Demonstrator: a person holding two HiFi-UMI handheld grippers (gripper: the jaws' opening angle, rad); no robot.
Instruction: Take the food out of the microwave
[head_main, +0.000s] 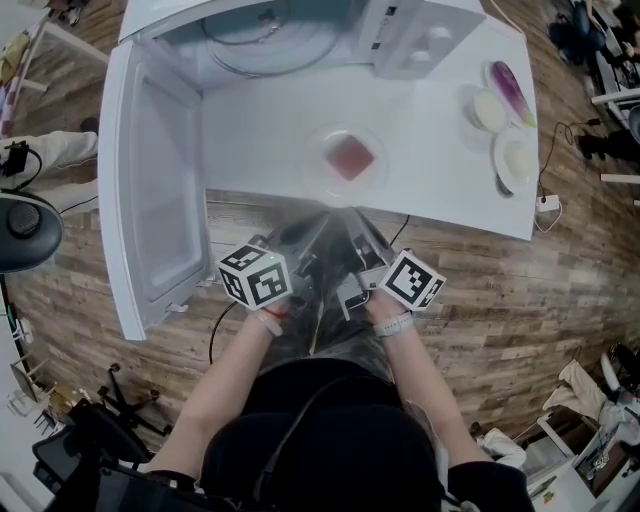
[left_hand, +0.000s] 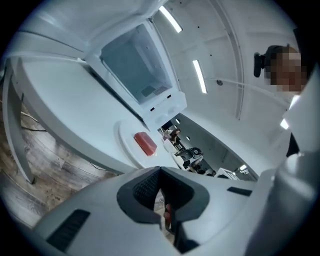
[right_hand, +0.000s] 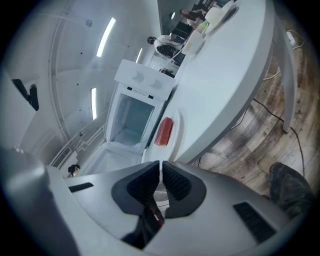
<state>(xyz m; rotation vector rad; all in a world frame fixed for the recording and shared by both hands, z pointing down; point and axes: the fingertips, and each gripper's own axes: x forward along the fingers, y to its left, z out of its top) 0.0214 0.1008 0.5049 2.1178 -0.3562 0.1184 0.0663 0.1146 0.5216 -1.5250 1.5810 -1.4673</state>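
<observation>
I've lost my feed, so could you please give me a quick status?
Left gripper, right gripper shut, empty. Food on plate, outside open microwave. Nothing blocking.

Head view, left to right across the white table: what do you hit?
open microwave door → clear plate with the red food → dishes at the table's right end

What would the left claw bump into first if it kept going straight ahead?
Probably the plate holding the red food, on the table just ahead; depth is unclear.
</observation>
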